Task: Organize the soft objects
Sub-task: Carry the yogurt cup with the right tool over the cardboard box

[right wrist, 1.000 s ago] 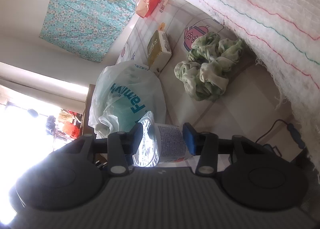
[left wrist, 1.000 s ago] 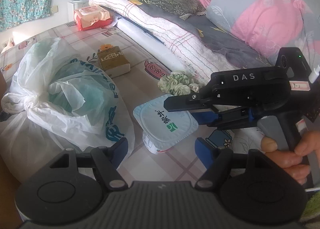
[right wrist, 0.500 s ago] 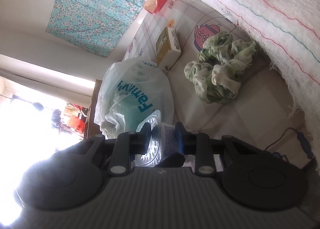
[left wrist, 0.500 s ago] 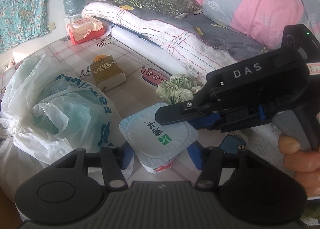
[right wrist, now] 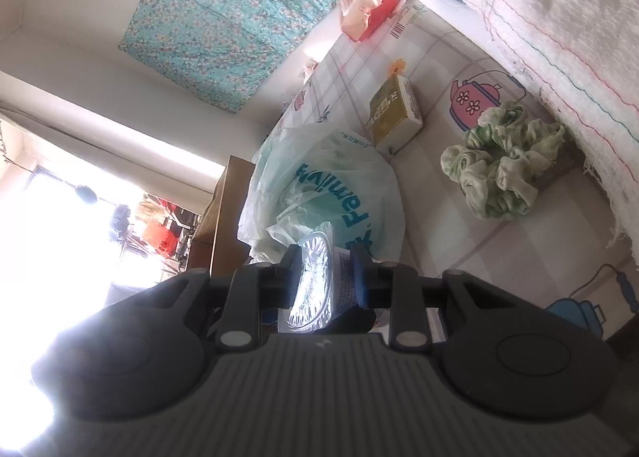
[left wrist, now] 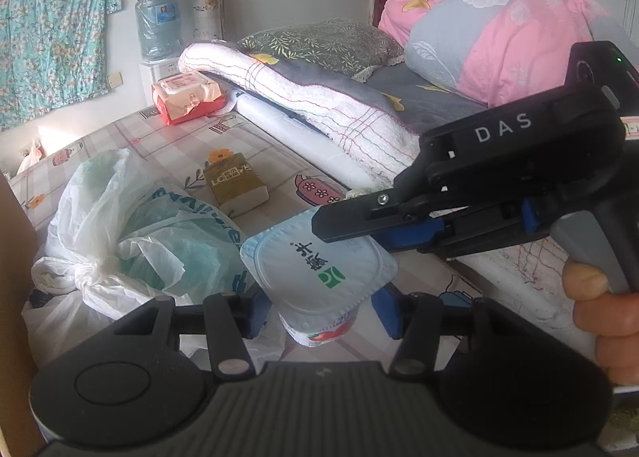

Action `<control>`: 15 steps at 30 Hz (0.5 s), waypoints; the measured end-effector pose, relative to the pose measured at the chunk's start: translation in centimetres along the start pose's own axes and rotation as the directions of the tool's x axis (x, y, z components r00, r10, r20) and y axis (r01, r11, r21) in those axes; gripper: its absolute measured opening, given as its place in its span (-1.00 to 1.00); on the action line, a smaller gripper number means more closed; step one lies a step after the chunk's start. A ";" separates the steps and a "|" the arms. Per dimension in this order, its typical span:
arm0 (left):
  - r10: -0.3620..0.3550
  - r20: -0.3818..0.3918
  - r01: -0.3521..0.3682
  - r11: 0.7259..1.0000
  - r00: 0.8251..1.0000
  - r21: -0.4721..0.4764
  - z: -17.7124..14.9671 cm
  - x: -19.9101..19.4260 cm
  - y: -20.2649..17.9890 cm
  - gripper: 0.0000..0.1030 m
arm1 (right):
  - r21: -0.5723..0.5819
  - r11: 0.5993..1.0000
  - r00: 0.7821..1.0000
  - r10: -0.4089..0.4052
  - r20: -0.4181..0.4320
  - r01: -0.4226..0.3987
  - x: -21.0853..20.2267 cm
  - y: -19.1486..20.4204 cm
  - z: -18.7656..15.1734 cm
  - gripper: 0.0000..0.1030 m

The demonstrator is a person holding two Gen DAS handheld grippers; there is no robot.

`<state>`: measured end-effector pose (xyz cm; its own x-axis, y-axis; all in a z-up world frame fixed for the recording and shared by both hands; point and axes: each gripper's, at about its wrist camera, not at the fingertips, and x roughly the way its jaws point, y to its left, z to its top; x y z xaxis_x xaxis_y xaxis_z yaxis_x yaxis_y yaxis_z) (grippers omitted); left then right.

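White-lidded cup (left wrist: 319, 269), green scrunchie (right wrist: 503, 173), teal floral curtain (left wrist: 52, 26), pink-grey quilt (left wrist: 499, 42)

Plastic bag (left wrist: 151, 241) crowding cup's (left wrist: 319, 273) left.

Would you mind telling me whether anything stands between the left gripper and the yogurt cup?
Nothing visible does. The yogurt cup sits between the closing jaws of the left gripper, a gap on one side. The right gripper clamps its lid edge, above those jaws.

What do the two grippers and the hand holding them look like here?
Both grippers are black plastic with blue finger pads. The right gripper carries white "DAS" lettering, a grey trigger and a small green light. The left gripper shows a ribbed grey base with two round discs. The hand is bare, no sleeve visible.
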<state>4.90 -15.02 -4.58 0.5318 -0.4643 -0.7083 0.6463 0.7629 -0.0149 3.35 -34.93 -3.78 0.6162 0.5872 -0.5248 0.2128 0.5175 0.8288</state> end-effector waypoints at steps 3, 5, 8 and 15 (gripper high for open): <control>0.019 0.043 -0.018 1.000 0.999 -0.020 0.2 -2.5 0.5 0.08 | -0.043 0.999 1.000 0.029 -0.003 -0.029 -0.5 2.6 -0.1 -0.50; 0.045 0.073 -0.043 0.998 0.996 -0.035 0.3 -4.3 1.0 0.08 | -0.076 0.995 0.998 0.061 -0.010 -0.062 -0.6 4.5 -0.2 -0.50; 0.098 0.106 -0.091 0.993 0.990 -0.069 -0.1 -7.0 1.9 0.08 | -0.119 0.987 0.993 0.108 -0.039 -0.112 -0.1 7.6 -0.4 -0.50; 0.235 0.121 -0.206 0.956 0.964 -0.210 -2.1 -13.3 6.9 0.08 | -0.218 0.952 0.965 0.172 -0.196 -0.214 5.3 15.9 -2.2 -0.47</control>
<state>1.09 -2.65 3.22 0.7311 -0.3232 -0.6009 0.3930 0.9194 -0.0163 8.36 -22.22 6.19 0.4825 0.7783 -0.4018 -0.0945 0.5024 0.8595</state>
